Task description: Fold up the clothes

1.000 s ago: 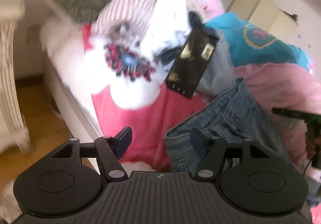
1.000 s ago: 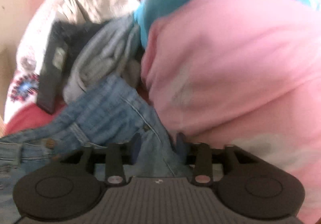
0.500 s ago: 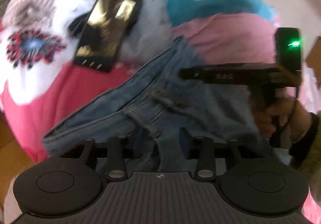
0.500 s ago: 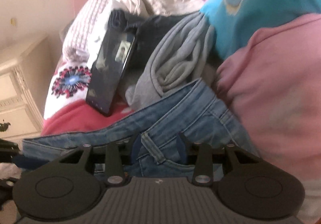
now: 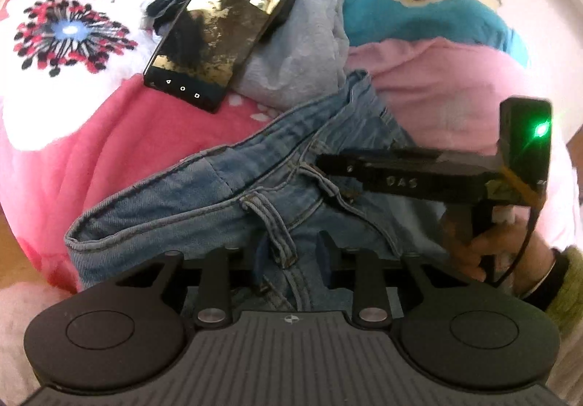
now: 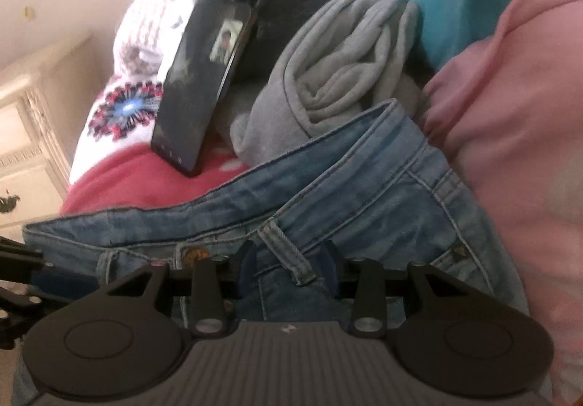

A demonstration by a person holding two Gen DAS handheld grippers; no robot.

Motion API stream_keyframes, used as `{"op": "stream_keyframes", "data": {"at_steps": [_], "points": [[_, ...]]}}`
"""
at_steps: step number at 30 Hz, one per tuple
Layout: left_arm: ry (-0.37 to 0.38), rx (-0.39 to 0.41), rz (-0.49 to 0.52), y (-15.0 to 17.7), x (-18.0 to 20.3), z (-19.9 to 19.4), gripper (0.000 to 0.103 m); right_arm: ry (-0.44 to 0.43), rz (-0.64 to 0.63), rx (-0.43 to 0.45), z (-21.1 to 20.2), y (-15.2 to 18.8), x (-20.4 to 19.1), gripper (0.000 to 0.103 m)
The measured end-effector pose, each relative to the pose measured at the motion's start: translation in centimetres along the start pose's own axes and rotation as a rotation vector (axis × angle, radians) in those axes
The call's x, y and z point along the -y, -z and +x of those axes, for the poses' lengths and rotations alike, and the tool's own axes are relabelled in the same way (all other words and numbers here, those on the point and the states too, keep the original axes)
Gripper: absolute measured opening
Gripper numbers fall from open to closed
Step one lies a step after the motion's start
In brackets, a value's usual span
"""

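A pair of light blue jeans [image 5: 204,194] lies crumpled on the bed, waistband toward me; it also shows in the right wrist view [image 6: 364,180]. My left gripper [image 5: 289,253] is shut on the jeans at a belt loop [image 5: 273,224]. My right gripper [image 6: 288,265] is shut on the jeans around another belt loop [image 6: 288,249], close to the metal button [image 6: 195,255]. The right gripper [image 5: 328,165] also shows from the side in the left wrist view, with the hand that holds it [image 5: 484,242].
A black phone [image 5: 218,42] with a lit screen leans on a grey garment [image 5: 298,52]. A pink garment [image 6: 517,114] and a turquoise one [image 5: 400,5] lie to the right. A red and white bedcover [image 5: 109,136] lies under all. A cream nightstand [image 6: 22,136] stands left of the bed.
My left gripper moved in from the bed's edge and shut on the jeans' waistband. My right gripper kept its hold and the jeans came up away from the pink garment.
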State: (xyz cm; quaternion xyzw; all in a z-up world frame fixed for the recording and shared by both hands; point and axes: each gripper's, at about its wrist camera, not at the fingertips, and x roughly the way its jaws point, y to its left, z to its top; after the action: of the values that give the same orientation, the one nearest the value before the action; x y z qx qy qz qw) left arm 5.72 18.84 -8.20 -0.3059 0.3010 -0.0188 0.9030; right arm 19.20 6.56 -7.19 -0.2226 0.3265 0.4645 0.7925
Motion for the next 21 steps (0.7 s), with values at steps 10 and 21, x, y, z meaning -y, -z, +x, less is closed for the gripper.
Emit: {"op": "stream_keyframes", "data": {"at_steps": [10,21], "points": [[0.001,0.132,0.005,-0.2,0.3,-1.4,0.0,0.057,0.057,0.029,-0.5,-0.7,-0.1,0.003],[0.004,0.238,0.019,-1.7,-0.9,-3.6,0.0,0.008,0.148,0.158,-2.0,-3.6,0.5,0.003]]}}
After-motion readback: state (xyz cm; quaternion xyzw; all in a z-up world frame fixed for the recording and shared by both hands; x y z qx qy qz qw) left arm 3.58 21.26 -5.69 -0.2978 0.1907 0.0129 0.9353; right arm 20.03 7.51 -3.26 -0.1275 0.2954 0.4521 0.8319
